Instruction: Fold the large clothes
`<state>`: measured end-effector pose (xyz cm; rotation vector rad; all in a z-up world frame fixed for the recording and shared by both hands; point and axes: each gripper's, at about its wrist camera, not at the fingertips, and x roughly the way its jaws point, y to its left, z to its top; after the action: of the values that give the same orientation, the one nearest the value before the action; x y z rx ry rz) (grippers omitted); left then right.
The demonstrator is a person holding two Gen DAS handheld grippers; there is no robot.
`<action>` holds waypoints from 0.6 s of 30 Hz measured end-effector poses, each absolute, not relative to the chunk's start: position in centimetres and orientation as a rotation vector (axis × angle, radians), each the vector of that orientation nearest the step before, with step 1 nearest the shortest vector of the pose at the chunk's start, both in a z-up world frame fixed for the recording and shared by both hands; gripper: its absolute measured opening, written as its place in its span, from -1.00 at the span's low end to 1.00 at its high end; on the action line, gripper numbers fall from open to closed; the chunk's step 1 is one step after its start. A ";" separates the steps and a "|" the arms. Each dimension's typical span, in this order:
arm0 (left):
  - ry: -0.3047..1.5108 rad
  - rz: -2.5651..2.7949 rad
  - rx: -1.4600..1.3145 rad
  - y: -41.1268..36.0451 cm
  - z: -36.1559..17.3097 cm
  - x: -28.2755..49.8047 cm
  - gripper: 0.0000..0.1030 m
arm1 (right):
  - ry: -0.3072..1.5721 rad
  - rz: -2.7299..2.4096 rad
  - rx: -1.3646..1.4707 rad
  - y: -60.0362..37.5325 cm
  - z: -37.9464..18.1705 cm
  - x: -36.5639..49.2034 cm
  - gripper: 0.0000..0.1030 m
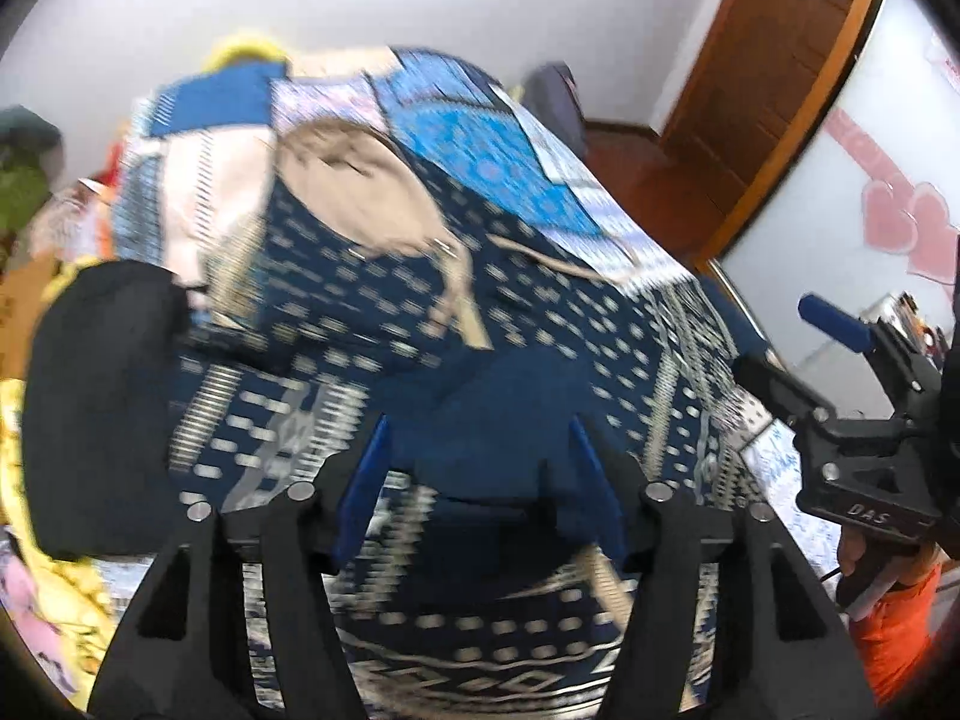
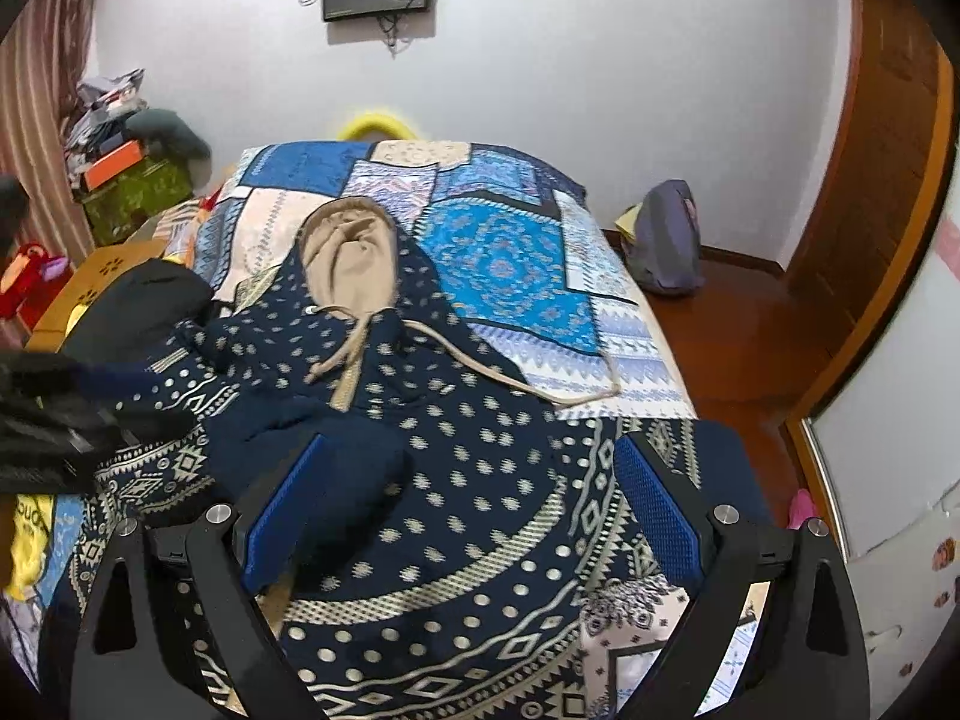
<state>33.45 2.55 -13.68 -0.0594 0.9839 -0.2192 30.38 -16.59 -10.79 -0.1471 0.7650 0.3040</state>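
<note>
A navy hoodie with cream patterns lies spread on the bed, its tan-lined hood toward the far end, with drawstrings trailing. It also shows, blurred, in the left wrist view. My left gripper is open, its blue pads on either side of a dark navy cuff. My right gripper is open wide just above the hoodie's body; a navy sleeve cuff lies by its left pad. The right gripper also shows in the left wrist view.
A patchwork blue quilt covers the bed. A black garment lies at the left. A grey backpack sits on the wooden floor at the right. Boxes and clutter stand at the far left. A wooden door is at the right.
</note>
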 end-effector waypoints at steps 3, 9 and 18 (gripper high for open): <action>0.944 -0.171 -0.035 4.8 -12.7 32.6 0.28 | 0.770 0.339 -0.175 -14.9 -10.9 30.3 0.83; 0.918 -0.061 -0.002 10.1 -12.5 30.9 0.37 | 0.813 0.436 -0.261 -10.2 -12.2 30.1 0.83; 0.982 0.032 -0.057 16.1 -16.4 28.6 0.37 | 0.979 0.564 -0.346 -3.2 -16.7 30.7 0.79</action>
<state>28.55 16.05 -16.45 -0.0568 0.9824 0.0319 30.67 -3.16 -16.69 -0.3459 0.9785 0.5643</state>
